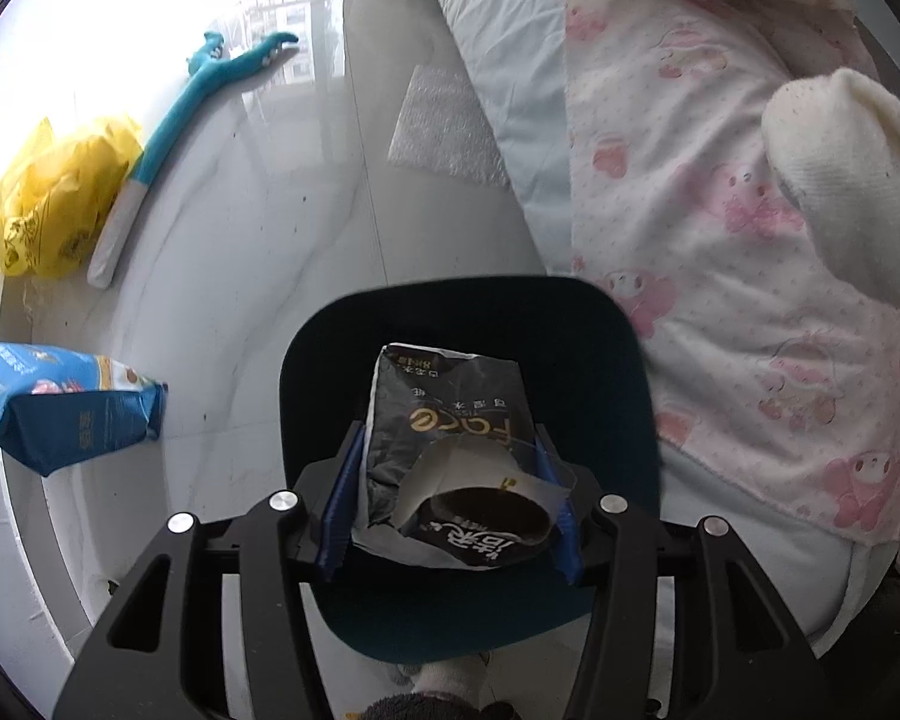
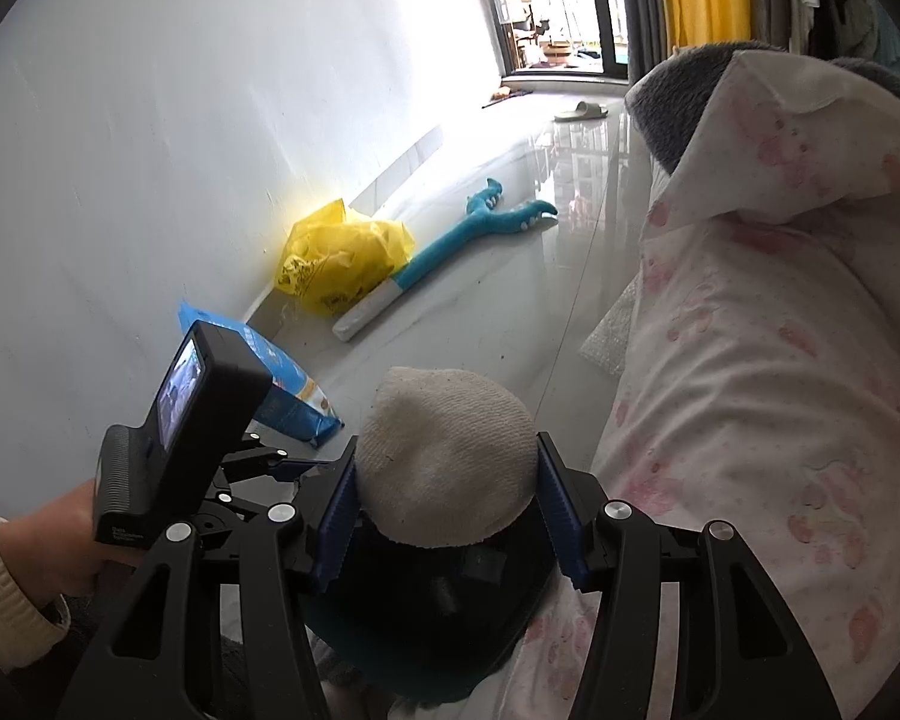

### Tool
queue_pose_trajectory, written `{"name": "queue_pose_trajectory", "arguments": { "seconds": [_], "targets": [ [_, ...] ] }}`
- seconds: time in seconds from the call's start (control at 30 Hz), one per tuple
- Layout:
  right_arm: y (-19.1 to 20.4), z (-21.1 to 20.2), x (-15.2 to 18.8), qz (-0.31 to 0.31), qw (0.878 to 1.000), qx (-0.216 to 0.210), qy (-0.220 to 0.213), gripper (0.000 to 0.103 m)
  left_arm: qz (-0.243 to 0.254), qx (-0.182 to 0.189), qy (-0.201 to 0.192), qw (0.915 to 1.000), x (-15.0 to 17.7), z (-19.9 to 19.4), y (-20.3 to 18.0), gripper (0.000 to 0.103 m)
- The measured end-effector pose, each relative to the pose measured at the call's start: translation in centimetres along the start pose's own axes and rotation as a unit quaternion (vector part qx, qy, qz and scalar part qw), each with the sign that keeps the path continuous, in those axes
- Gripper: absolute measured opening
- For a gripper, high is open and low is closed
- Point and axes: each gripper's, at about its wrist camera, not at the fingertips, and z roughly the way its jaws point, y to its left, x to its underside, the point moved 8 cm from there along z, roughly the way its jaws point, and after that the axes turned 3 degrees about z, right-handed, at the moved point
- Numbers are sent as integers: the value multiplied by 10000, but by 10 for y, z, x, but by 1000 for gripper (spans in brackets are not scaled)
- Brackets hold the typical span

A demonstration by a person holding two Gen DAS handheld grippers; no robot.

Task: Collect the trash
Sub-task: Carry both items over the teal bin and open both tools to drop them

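My left gripper is shut on a crumpled black snack wrapper with white torn lining, held over the open mouth of a dark teal bin. My right gripper is shut on a white sock, held above the same dark bin. The sock also shows at the right edge of the left wrist view. The left gripper's camera body and the hand holding it appear at the left of the right wrist view.
On the glossy floor lie a yellow plastic bag, a blue snack bag, a blue plush toy and bubble wrap. A bed with a pink-patterned blanket fills the right. A white wall stands left.
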Motion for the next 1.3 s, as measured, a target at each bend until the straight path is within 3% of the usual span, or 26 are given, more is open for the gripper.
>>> {"name": "queue_pose_trajectory", "arguments": {
  "seconds": [0.1,0.23,0.6,1.0,1.17,1.3],
  "targets": [
    [4,15,2,-35,9999,-20,150,56,85,7,162,9998,6,4,3,58],
    [11,34,6,-99,9994,-1,345,56,124,30,225,9997,12,1,7,71],
    [18,75,25,-110,9967,135,792,56,-65,121,-203,9997,9,-36,28,78],
    [13,123,56,183,9889,318,1440,56,-214,28,-1208,9924,-11,-96,47,78],
    [16,131,68,107,9860,431,1605,56,-150,-56,-1750,9844,-22,-122,39,78],
    [17,135,79,133,9836,435,1744,56,-54,-114,-2310,9729,-36,-148,23,78]
  ]
}}
